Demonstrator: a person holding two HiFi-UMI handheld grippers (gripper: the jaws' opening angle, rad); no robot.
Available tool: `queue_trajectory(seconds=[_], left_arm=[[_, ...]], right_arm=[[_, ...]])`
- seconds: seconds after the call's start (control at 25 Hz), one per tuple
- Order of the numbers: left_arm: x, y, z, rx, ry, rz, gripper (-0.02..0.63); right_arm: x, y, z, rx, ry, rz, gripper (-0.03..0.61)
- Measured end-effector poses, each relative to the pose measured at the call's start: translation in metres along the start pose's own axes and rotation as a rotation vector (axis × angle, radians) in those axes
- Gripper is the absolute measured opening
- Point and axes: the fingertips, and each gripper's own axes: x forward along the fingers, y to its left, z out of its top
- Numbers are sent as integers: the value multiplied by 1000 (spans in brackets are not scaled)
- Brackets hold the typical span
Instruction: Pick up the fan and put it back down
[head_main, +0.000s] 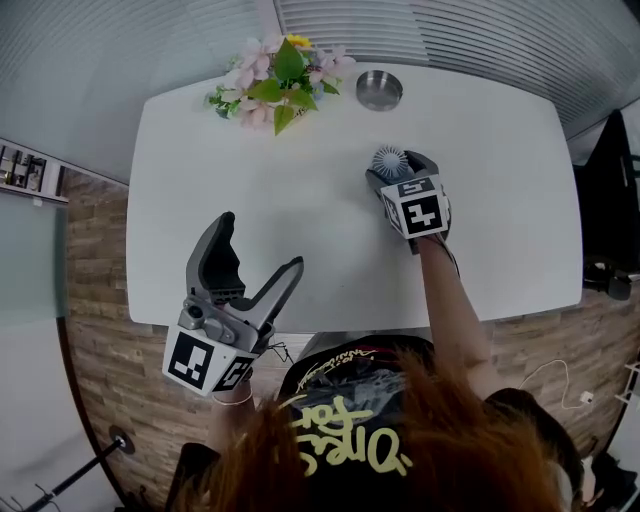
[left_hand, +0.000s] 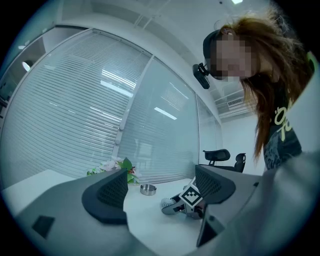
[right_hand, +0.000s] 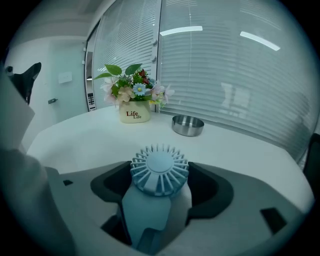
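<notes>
Gripping the fan in the right claw, left claw open, flowerpot reading "Life".

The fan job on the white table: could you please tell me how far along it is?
Done: the reach. The right gripper's jaws flank the fan's body. In hand: the grasp; whether the pads press yet is unclear, and the fan appears to be on the table. Left: lifting it and setting it back down. The left gripper is open and empty.
</notes>
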Motion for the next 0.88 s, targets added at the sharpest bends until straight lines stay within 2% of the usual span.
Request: queue_trajectory(seconds=[0.24,0.48,0.88], left_arm=[[-4,2,1,-5,-1,1,419],[3,-2,-3,-8,6,-5,419],[25,-44,2,12,-1,-33,419]], right_arm=[[-11,1,5,0,-80,-30,344],[-38,7,16,-21,-200,-13,342],[-121,-5,62,-76,-446,-26,342]])
